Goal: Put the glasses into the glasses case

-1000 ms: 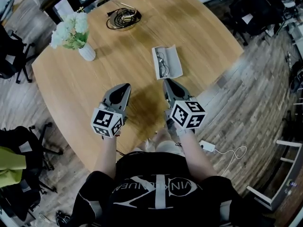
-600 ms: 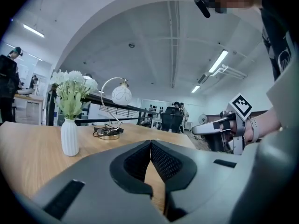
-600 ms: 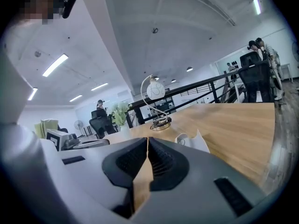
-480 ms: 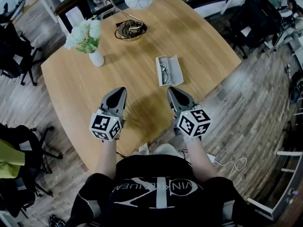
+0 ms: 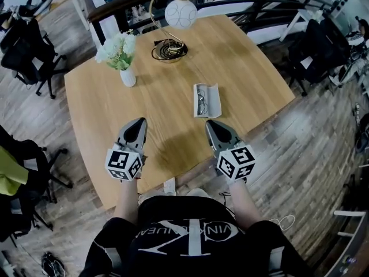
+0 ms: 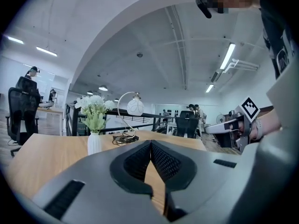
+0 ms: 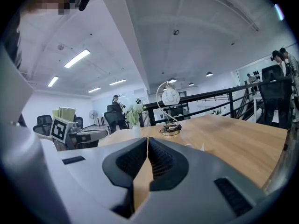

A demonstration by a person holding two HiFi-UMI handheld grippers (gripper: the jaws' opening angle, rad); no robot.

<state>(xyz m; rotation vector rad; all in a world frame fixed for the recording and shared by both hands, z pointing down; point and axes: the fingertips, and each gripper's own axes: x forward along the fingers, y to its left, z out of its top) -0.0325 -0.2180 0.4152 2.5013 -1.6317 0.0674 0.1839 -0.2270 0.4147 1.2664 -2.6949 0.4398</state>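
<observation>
Glasses [image 5: 200, 100] lie inside the open glasses case [image 5: 213, 100], in its left half as the head view shows it, with the other half flat open beside them. So the main step looks done and only closing the case may be left. The case sits on the wooden table [image 5: 104, 114], right of centre and well inside the edge. Right gripper [image 5: 210, 123] hangs near the case on the person's side, apart from it, jaws pressed together and nothing between them. Left gripper [image 5: 140, 121] is level with it further left over bare wood, jaws also together and empty. Both point roughly across the table rather than down at the case, which reads as a pulled-back rest pose, not a reach. White vase [image 5: 128, 77] with flowers stands well apart at the far left. The lamp [image 5: 180, 12] with a round shade and a coil of cable [image 5: 169, 49] at its foot stand at the far edge. Nothing lies between the grippers and the case, so the path is free. Office chairs [image 5: 29, 45] stand on the floor around the table, out of the way.
</observation>
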